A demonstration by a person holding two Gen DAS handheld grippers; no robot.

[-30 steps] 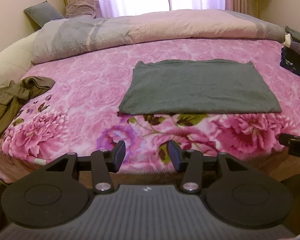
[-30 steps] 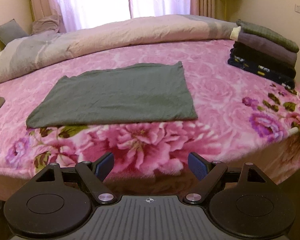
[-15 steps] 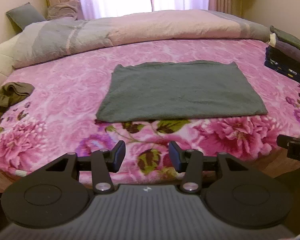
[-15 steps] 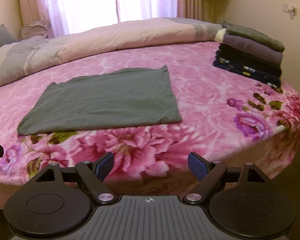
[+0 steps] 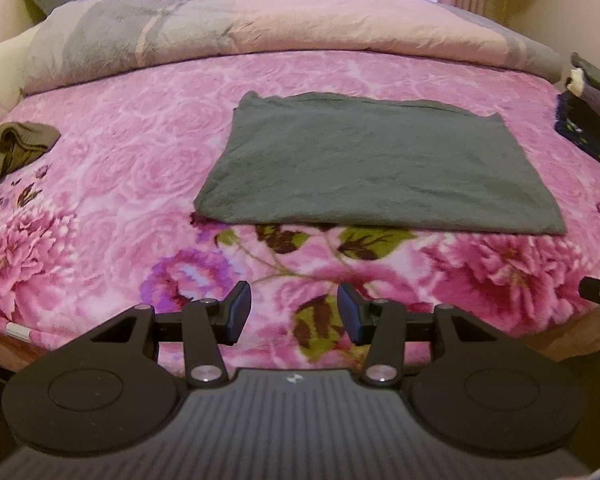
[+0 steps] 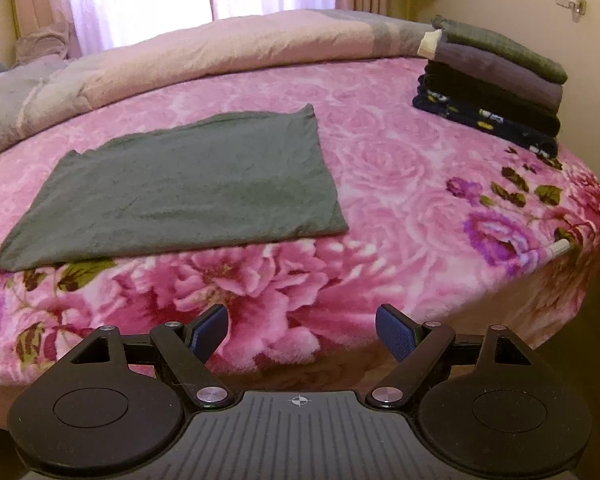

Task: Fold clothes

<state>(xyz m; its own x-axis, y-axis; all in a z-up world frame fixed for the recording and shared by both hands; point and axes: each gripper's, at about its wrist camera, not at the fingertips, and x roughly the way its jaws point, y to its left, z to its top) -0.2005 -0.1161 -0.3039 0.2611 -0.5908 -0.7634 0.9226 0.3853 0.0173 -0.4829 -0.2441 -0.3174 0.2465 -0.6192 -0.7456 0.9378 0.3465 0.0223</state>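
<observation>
Fingers (image 5: 239, 312) of your left gripper (image 5: 294, 314) and right gripper (image 6: 302, 330) hang spread and empty at the bed's edge; ahead, the flat grey rectangular cloth (image 5: 376, 168) lies on the pink floral blanket (image 5: 112, 184), soft, light, likely best pinched at its near corners.

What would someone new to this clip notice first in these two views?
A grey folded garment lies flat in the middle of a bright pink floral blanket covering the bed. At the bed's right edge sits a neat stack of folded clothes, while a crumpled olive garment lies at the far left. Both the left claw and the right claw hang open and empty at the near edge.
</observation>
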